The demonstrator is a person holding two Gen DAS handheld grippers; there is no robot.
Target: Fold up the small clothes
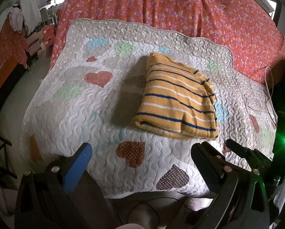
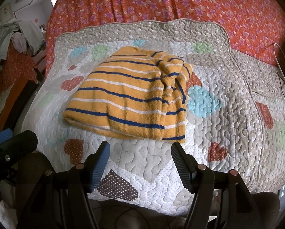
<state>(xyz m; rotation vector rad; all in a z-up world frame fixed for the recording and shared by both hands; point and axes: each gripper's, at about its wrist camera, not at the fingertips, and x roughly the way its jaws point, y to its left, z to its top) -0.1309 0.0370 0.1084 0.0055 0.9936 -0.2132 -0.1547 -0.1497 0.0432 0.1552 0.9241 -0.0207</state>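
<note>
On puffy quilt (image 2: 228, 99), ribbed striped garment (image 2: 127, 97), folded

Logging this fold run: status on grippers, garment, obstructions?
Left gripper open, right gripper open, both empty. Folded yellow knit garment with blue and white stripes lies on quilted heart-pattern mat. Nothing in the way.

You had one folded striped garment (image 2: 127, 97) on one quilted mat (image 2: 228, 114), and one floral bedspread (image 2: 180, 2) beneath — nothing doubled there. Two grippers were in view — your left gripper (image 1: 142, 152) and your right gripper (image 2: 140, 152). One white cable (image 2: 282, 61) lay at the right edge.
</note>
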